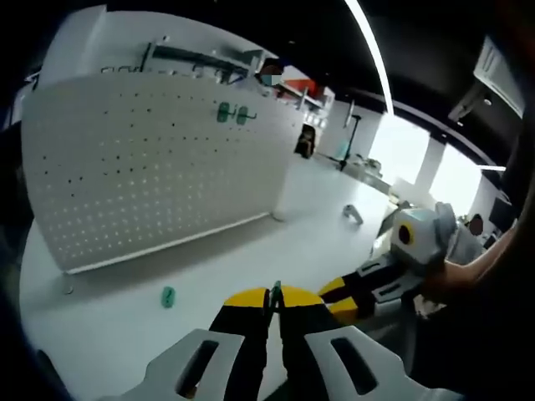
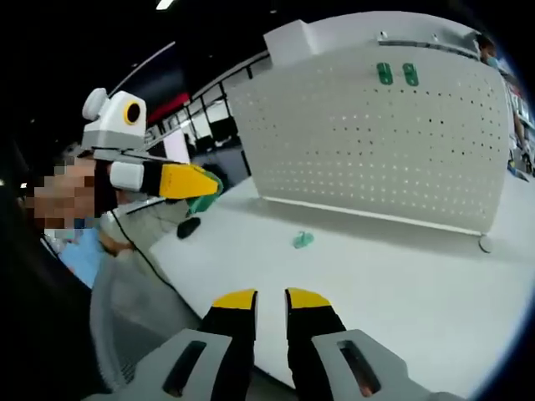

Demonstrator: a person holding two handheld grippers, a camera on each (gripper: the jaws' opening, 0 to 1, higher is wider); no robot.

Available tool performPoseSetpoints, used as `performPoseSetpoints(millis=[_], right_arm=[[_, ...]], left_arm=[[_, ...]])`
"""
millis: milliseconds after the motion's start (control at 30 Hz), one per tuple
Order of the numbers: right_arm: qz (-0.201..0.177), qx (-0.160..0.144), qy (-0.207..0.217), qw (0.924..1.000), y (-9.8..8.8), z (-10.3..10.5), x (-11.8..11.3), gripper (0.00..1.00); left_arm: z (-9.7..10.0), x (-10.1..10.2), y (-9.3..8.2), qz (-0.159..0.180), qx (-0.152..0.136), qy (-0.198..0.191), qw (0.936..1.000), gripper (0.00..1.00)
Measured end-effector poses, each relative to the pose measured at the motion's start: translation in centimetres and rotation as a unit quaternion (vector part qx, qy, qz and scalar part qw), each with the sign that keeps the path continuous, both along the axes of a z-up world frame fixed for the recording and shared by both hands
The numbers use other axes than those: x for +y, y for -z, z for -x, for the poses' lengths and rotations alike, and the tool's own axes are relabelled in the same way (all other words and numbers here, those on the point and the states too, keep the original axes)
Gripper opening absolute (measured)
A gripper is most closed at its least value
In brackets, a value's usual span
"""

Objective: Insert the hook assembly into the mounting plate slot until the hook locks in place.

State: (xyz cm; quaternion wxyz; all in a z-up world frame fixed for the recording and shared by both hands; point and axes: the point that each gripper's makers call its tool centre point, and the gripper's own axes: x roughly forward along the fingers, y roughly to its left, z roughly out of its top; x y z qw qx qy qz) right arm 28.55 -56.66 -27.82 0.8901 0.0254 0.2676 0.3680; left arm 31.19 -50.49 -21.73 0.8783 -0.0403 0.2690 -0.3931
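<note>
Pegboard (image 1: 159,159): white, perforated, upright on the bench (image 1: 276,242); I take it for the mounting plate.
Mounted hooks (image 1: 232,113): two green pieces near the pegboard's top edge.
Loose hook (image 1: 168,296): green, lying flat on the bench in front of the pegboard, well apart from both grippers.
Left gripper (image 1: 275,302): jaws nearly together; a thin green piece shows between the tips, so I judge it pinches a hook, though I cannot make out its shape.
Right gripper (image 2: 271,298): jaws a little apart, nothing between them; held back from the bench edge.
Dark object (image 2: 189,226): small, on the bench's near corner; I cannot tell what it is.
Step in hand: I judge this the approach, with insertion not yet begun.
Next move: I would carry the left gripper up to a free slot, square the hook to the holes, then press until it seats.
</note>
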Motion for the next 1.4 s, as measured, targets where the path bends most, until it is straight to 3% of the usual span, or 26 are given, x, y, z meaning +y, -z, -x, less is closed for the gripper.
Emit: performPoseSetpoints(millis=[167,300,433,600,767,1133,1400], right_arm=[[-0.034,-0.004,-0.005,0.9994,-2.0,-0.1,1.0,0.12],[-0.082,-0.003,-0.002,0.9966,-4.3,-0.3,2.0,0.12],[-0.086,-0.012,-0.008,0.9962,-5.2,-0.4,2.5,0.11],[-0.146,0.013,0.001,0.9891,-6.3,-0.5,3.5,0.11],[-0.183,0.027,0.011,0.9827,-6.9,-0.6,3.8,0.08],[-0.220,0.039,0.015,0.9747,-7.7,-1.1,5.0,0.08],[-0.269,0.069,0.042,0.9598,-8.0,-2.0,4.6,0.06]], left_arm=[[-0.1,0.5,-0.2,0.002,-0.008,-0.014,0.9999,0.03],[-0.5,0.8,-0.6,0.010,-0.017,-0.032,0.9993,0.03],[-0.8,0.9,-0.5,0.025,-0.013,-0.048,0.9985,0.03],[-0.8,0.5,-0.1,0.041,-0.002,-0.058,0.9975,0.03],[-1.2,0.6,-0.5,0.052,-0.006,-0.071,0.9961,0.03],[-1.1,-0.2,-1.2,0.073,-0.011,-0.073,0.9946,0.03],[-1.2,-0.5,-2.3,0.109,-0.013,-0.083,0.9905,0.03]])
